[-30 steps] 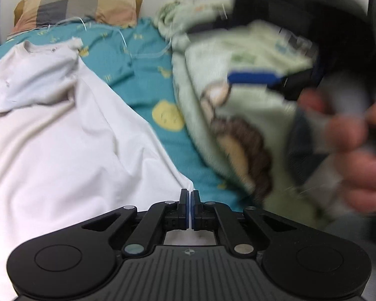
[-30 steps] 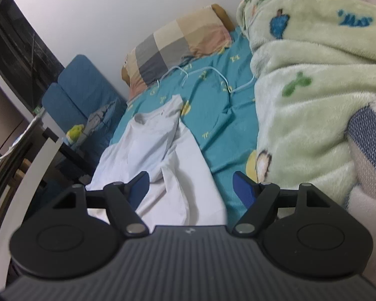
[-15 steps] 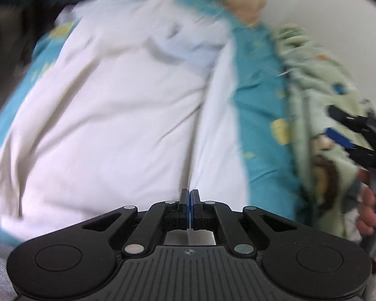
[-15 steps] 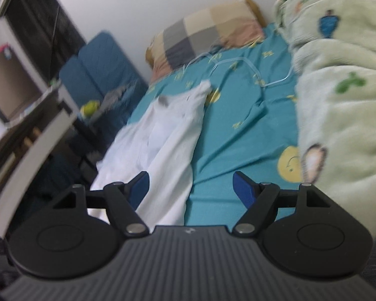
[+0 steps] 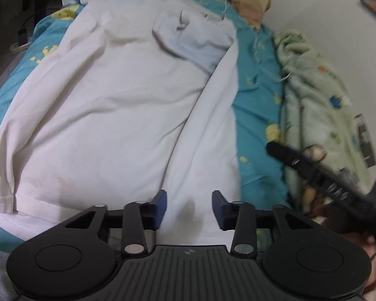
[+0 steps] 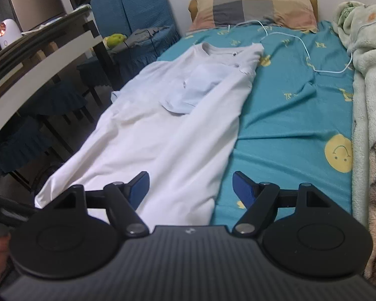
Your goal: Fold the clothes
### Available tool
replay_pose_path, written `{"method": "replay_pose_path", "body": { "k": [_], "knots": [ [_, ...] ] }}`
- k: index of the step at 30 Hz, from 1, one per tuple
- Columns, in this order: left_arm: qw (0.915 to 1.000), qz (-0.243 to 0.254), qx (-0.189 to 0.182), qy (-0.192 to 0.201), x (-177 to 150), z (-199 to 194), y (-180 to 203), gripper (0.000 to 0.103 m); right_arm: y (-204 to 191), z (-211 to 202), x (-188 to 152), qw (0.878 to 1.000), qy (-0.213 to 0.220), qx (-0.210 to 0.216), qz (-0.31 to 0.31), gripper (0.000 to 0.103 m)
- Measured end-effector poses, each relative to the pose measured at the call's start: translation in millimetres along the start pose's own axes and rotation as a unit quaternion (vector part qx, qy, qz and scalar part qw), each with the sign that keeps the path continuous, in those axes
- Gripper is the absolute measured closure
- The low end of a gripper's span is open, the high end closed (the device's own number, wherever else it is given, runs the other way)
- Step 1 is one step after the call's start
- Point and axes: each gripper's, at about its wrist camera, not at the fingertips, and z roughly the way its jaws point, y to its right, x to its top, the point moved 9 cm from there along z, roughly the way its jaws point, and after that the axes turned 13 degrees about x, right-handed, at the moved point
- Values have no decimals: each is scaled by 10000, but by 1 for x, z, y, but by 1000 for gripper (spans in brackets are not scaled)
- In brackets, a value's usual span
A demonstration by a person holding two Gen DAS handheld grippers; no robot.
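A white T-shirt [image 5: 117, 95] lies spread lengthwise on the teal bedsheet [image 5: 255, 105], with its right side and sleeve folded over the body. It also shows in the right wrist view [image 6: 168, 130]. My left gripper [image 5: 188, 207] is open and empty just above the shirt's hem. My right gripper [image 6: 190, 188] is open and empty over the shirt's lower right edge. The right gripper's body also shows at the right of the left wrist view [image 5: 320, 175].
A pale green fleece blanket [image 6: 371, 95] is piled along the bed's right side. A checked pillow [image 6: 255, 2] lies at the head, with a white cable [image 6: 305, 52] on the sheet. A blue chair [image 6: 135, 17] and a table [image 6: 37, 52] stand left of the bed.
My left gripper has opened and swung left, from the blanket side to over the shirt's hem. My right gripper has stayed open and turned left toward the shirt.
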Motion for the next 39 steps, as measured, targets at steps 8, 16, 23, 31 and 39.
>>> {"method": "replay_pose_path", "body": {
  "k": [8,16,23,31,39],
  "knots": [
    [9751,-1925,-460,1003,128,-11,-84,44,16,-1,9,9984,292,11,484,28],
    [9409,-3128,-358,1251,230,50,-174,44,30,37,21,9983,273,-112,511,28],
    [9307,-3303,-257,1551,297,100,-208,44,16,82,18,9998,76,177,74,28],
    [9308,-3272,15,1632,353,153,-228,43,19,122,5,9981,-389,395,258,29],
    [9388,-2717,582,2037,398,173,-216,76,26,129,8,9973,-376,446,454,28]
  ]
}}
